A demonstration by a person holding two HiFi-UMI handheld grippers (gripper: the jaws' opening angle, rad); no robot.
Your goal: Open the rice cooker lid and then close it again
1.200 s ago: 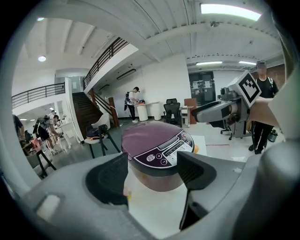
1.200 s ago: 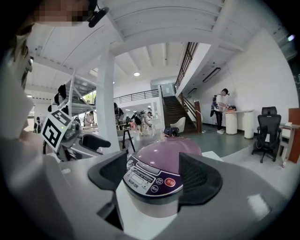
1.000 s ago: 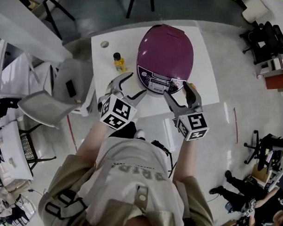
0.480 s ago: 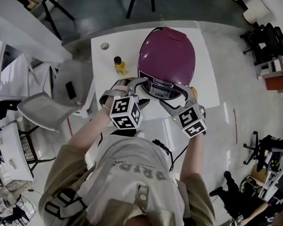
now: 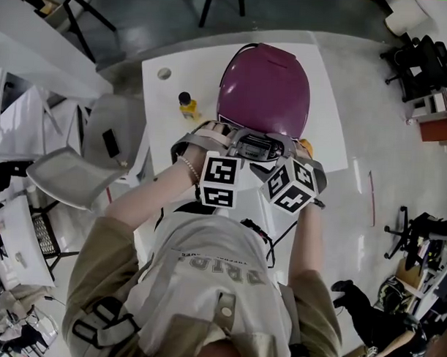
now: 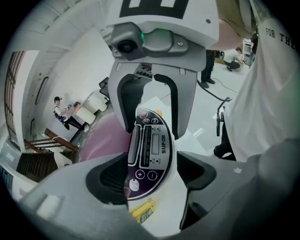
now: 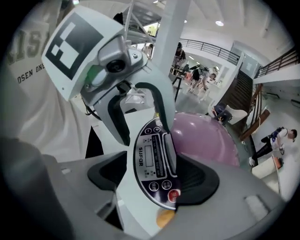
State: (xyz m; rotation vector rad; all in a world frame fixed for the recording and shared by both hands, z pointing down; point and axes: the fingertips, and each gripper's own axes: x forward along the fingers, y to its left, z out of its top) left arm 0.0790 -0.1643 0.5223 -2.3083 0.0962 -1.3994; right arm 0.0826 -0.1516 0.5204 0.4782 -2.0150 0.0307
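The purple rice cooker (image 5: 265, 84) stands on the white table (image 5: 156, 117) with its lid down. Its dark control panel (image 6: 151, 150) (image 7: 153, 161) faces the person. My left gripper (image 5: 226, 136) (image 6: 152, 176) is over the panel's left part with its jaws wide apart. My right gripper (image 5: 277, 148) (image 7: 152, 180) is over the panel's right part, also wide apart. The two point steeply down and face each other, and each shows in the other's view. The panel lies below and between both pairs of jaws. No pad visibly presses on it.
A small yellow bottle (image 5: 186, 103) (image 6: 143, 211) stands left of the cooker. An orange object (image 5: 306, 146) (image 7: 165, 218) lies at its front right. A grey chair (image 5: 100, 144) is left of the table, and the person's body is at the near edge.
Both grippers moved from the table's near edge up to the cooker's front, came closer together and rolled. They now hang over the control panel. The lid stayed down.
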